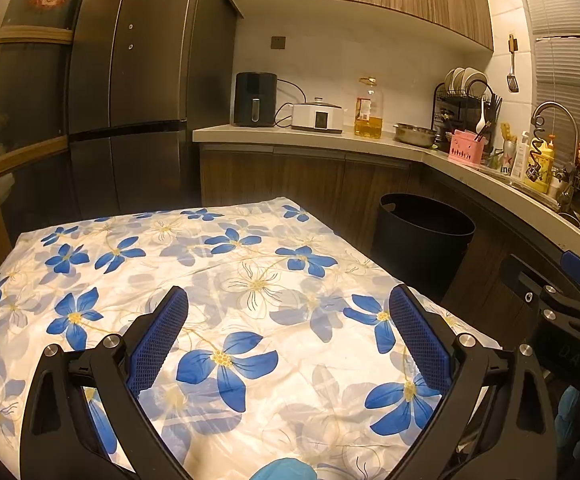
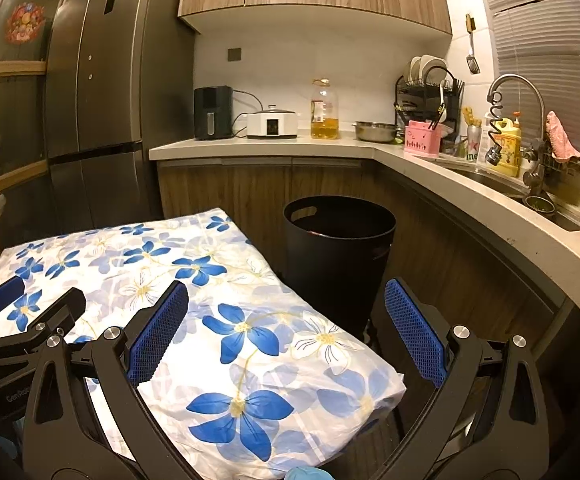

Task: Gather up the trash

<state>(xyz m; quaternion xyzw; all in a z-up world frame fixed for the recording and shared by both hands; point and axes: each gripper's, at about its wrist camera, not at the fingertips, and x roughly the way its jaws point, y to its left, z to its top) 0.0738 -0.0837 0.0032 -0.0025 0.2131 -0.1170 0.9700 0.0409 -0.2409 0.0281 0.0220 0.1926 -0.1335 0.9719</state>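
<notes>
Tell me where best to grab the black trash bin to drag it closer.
Probably the black trash bin's rim at the handle cutout, coming from above. It stands upright and open-topped, and its round wall looks wider than the open right gripper.

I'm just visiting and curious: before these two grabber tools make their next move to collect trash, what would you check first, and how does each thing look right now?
1. Left gripper open and holding nothing: ok.
2. Right gripper open and holding nothing: ok.
3. Round black plastic trash bin upright, its mouth uncovered: ok.
4. Trash to pick up on the blue-flowered white tablecloth: not ok, none shows on it.
5. Space left inside the bin: cannot tell, its inside is dark.
6. Bin stands apart from the table, beside its far corner: ok.
</notes>
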